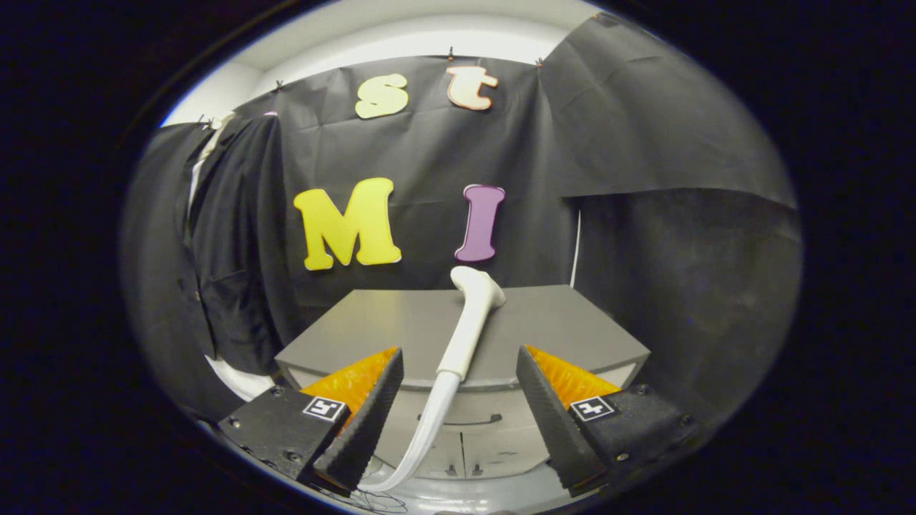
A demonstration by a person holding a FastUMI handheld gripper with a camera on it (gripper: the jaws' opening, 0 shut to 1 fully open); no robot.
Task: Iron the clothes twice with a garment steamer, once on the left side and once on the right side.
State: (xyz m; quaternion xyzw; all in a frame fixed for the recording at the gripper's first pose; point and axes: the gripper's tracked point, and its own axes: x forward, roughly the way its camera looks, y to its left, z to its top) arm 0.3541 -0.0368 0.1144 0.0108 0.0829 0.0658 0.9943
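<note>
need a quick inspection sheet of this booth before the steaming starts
surface: grey cabinet top with rounded front, drawer and doors below; bare apart from the steamer
job's things: white plastic garment steamer head lies on the cabinet top, handle toward the fingers; dark jacket hangs left of the cabinet, against the booth wall
clutter: nothing seen
grippers: hand-held gripper open, fingers spread either side of the steamer handle, not touching it
cables: white hose runs from the steamer handle over the cabinet front, down between the fingers; thin white cord hangs at the wall behind the cabinet's right corner
surroundings: black cloth wall; pale floor under the cabinet
</note>
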